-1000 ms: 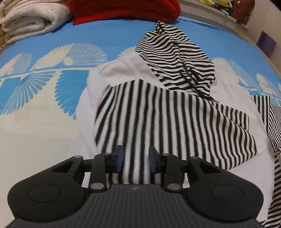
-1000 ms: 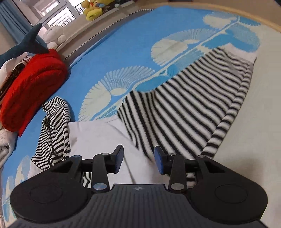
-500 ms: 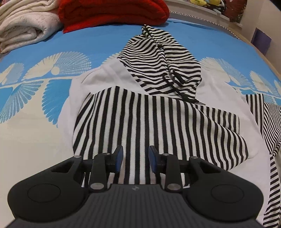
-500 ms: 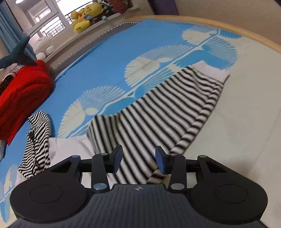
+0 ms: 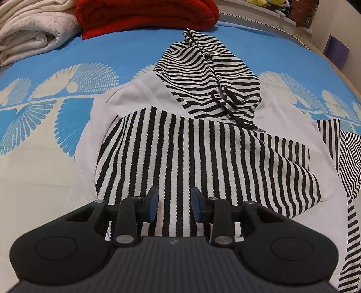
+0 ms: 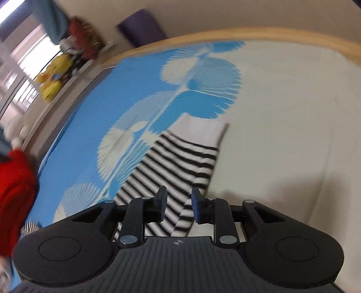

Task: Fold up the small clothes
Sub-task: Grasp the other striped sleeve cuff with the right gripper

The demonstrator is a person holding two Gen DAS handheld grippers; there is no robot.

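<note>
A white hoodie (image 5: 144, 94) with a black-and-white striped hood (image 5: 209, 74) lies flat on the bed. One striped sleeve (image 5: 203, 157) is folded across its body. My left gripper (image 5: 174, 196) hovers low over that folded sleeve, jaws partly open, pinching nothing. The other striped sleeve (image 6: 180, 162) stretches out over the bed and ends in a white cuff (image 6: 198, 126). My right gripper (image 6: 179, 196) is above this sleeve, short of the cuff. Its jaws are closing, with the sleeve's edge showing under the gap and no pad visibly pressing on it. The right wrist view is blurred.
The bed cover (image 5: 112, 51) is blue and cream with a fan pattern. A red blanket (image 5: 146, 13) and a folded white blanket (image 5: 33, 29) lie at the far end. A wooden bed edge (image 6: 248, 36) curves behind the cuff. Yellow plush toys (image 6: 54, 76) sit on a ledge.
My right gripper has swept along the outstretched sleeve toward its cuff, rolled, and its jaws have narrowed. My left gripper has stayed over the folded sleeve.
</note>
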